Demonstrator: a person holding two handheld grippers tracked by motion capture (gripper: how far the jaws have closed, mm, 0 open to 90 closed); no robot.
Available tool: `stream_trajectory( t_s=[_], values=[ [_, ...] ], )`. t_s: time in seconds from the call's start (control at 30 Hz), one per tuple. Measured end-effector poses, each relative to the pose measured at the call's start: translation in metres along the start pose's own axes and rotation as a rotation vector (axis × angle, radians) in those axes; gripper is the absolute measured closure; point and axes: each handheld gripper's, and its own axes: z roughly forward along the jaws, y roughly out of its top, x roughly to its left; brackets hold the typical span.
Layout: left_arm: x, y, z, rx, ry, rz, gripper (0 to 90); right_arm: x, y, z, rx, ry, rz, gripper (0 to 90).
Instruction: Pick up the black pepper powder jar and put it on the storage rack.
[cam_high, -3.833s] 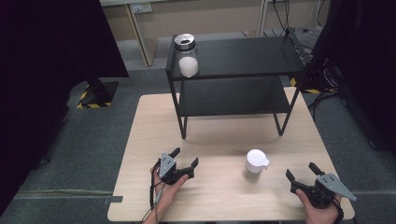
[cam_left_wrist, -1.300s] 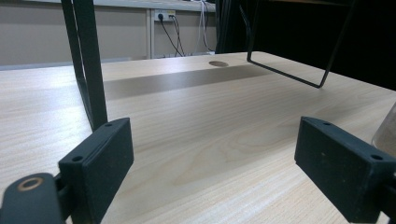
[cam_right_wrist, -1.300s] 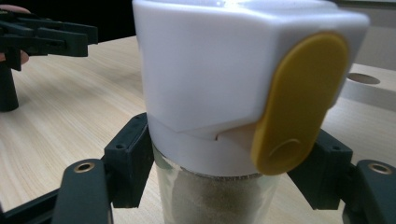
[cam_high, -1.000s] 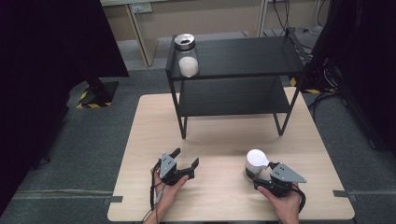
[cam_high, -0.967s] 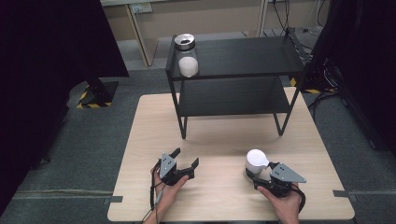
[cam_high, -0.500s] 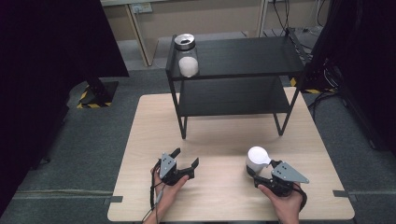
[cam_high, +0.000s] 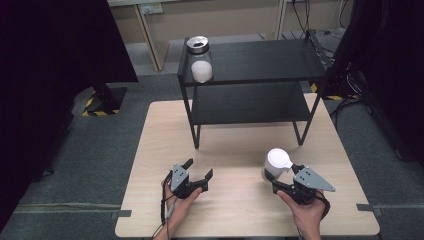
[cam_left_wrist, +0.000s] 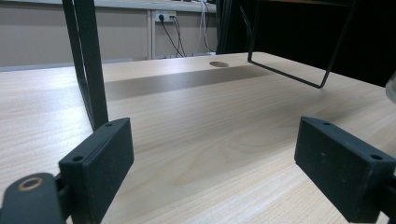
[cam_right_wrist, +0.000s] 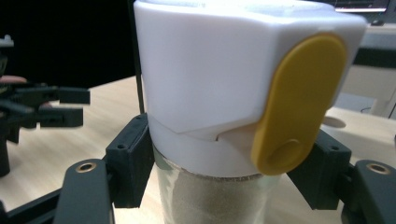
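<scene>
Black two-tier shelf (cam_high: 250, 85) sits at the far side of the worktop (cam_high: 235, 210); a lidded glass jar (cam_high: 199, 59) is on the shelf's top tier, left corner. The shaker jar (cam_high: 275, 164) with white cap and yellow flip tab stands in front of the shelf's right leg, near the worktop's front edge. Right hand-held gripper (cam_high: 278, 181) is clenched on it, pads on the glass just under the cap (cam_right_wrist: 205, 88). Left hand-held gripper (cam_high: 196, 174) is released, jaws wide with nothing between, in front of the shelf's left leg.

Grip is high on a bottom-heavy jar, so I'd lift straight up, keep it vertical, no wrist roll. Clear the shelf's right leg before any sideways move. Keep the squeeze steady; glass is slick.
</scene>
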Motion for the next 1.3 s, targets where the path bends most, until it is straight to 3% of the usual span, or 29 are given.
stream_trajectory(
  t_s=[0.77,1.3],
  values=[
    [0.0,0.0,0.0,0.0,0.001,-0.001,11.4,-0.004,0.043,0.0,-0.121,-0.098,-0.007,31.0],
    [0.0,0.0,0.0,-0.001,0.002,-0.004,11.4,-0.004,0.067,0.006,-0.146,-0.137,-0.02,30.9]
  ],
)
